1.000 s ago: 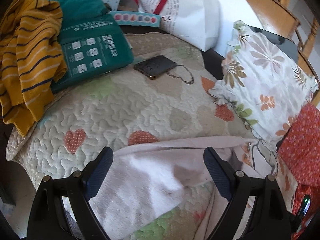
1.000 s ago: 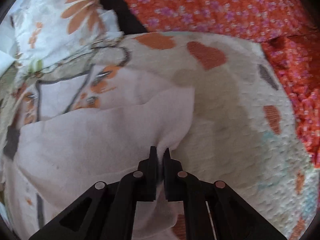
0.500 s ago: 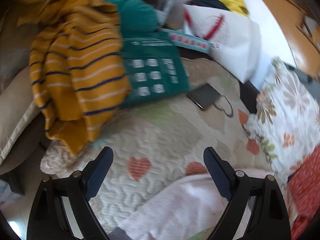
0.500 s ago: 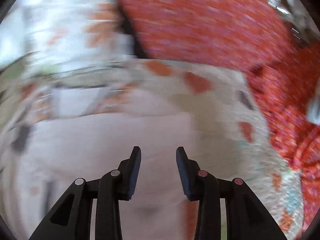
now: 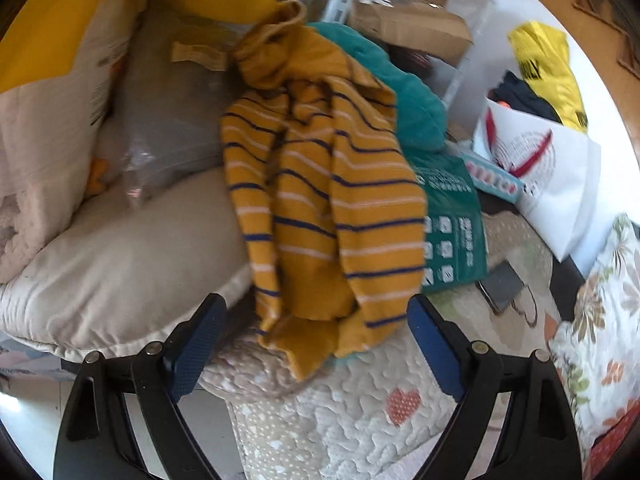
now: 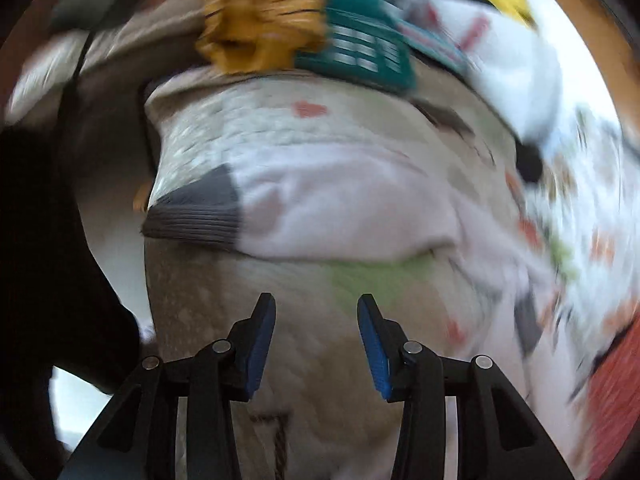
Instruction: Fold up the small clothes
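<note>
Now the left hand-held gripper (image 5: 312,344) gapes wide before the striped yellow garment (image 5: 324,216), gripping nothing; the right hand-held gripper (image 6: 316,344), jaws just opening, hangs empty near the folded pale garment (image 6: 340,208) on the quilt (image 6: 280,320).

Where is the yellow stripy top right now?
In the left wrist view the yellow striped top is heaped mid-frame, between a beige cushion on its left and a green packet on its right.

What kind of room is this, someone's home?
Probably a lived-in home, a bedroom or sitting room: a heart-patterned quilt spread over soft furniture, cushions, a striped yellow garment and a shopping bag.
</note>
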`<state>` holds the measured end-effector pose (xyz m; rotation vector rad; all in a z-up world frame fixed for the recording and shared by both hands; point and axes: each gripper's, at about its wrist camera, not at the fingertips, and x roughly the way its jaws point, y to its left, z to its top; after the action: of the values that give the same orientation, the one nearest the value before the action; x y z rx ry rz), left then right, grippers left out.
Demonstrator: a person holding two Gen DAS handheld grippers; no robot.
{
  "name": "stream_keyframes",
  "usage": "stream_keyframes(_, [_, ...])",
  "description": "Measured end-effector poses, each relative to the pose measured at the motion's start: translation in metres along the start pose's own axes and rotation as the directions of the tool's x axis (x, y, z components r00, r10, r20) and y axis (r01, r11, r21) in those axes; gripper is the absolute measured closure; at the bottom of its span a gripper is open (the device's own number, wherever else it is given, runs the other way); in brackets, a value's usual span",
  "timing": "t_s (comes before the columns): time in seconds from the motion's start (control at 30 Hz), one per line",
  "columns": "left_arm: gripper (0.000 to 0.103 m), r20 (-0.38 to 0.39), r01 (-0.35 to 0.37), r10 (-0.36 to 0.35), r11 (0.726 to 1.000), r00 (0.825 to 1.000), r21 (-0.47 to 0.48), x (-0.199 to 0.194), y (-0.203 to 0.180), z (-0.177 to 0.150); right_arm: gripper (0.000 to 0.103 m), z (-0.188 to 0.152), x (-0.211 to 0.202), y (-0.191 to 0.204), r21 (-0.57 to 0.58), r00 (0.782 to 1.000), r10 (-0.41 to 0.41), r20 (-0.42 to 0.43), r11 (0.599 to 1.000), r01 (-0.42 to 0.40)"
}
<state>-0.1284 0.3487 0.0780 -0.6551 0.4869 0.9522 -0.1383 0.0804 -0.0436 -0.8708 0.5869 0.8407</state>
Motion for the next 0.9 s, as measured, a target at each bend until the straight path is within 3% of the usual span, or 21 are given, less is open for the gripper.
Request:
stream_keyframes(0.17, [0.012,-0.010,0.007,-0.008,0.999,1.000,-0.042,0.002,0.017,0.008,0.057,0.006,0.017,0.032,-0.174,0.996,-0.085,0.041,0.981,0.091])
stream_keyframes(0.3, [0.012,-0.019,0.000,-0.001,0.998,1.000,-0.068,0.005,0.021,0.008,0.054,0.018,0.021,0.042,-0.225,0.989,-0.114,0.096,0.965,0.133])
stream_keyframes(0.4, [0.012,-0.026,0.000,-0.003,0.995,1.000,-0.100,0.008,0.028,0.009,0.054,0.027,0.027,0.046,-0.234,0.989,-0.091,0.116,0.965,0.116])
stream_keyframes(0.47, [0.012,-0.027,-0.012,0.009,0.994,1.000,-0.111,0.010,0.031,0.010,0.091,0.034,0.029,0.044,-0.191,0.997,-0.024,0.074,0.981,0.038])
stream_keyframes(0.5, [0.012,-0.027,-0.018,0.015,0.993,1.000,-0.115,0.011,0.032,0.009,0.097,0.037,0.027,0.039,-0.143,0.998,-0.023,0.060,0.989,0.031])
stream_keyframes(0.57, [0.012,-0.034,-0.024,0.020,0.992,0.999,-0.120,0.013,0.033,0.009,0.100,0.040,0.018,0.025,-0.051,0.998,-0.007,0.067,0.999,0.010])
stream_keyframes(0.67, [0.012,-0.046,-0.005,-0.001,0.992,0.999,-0.125,0.015,0.028,0.006,0.100,0.043,-0.006,-0.031,0.177,0.996,-0.012,0.093,0.984,-0.004])
stream_keyframes(0.77, [0.012,-0.056,0.026,-0.031,0.996,0.998,-0.090,0.014,0.011,-0.001,0.100,0.029,-0.035,-0.109,0.407,0.992,-0.060,0.115,0.913,0.008])
stream_keyframes(0.87, [0.012,-0.086,0.100,-0.100,0.995,0.991,0.005,0.010,-0.024,-0.018,0.100,-0.014,-0.070,-0.201,0.619,0.987,-0.137,0.089,0.784,0.053])
stream_keyframes(0.9, [0.012,-0.096,0.123,-0.118,0.992,0.988,0.041,0.009,-0.035,-0.024,0.100,-0.039,-0.085,-0.236,0.693,0.983,-0.172,0.068,0.717,0.078])
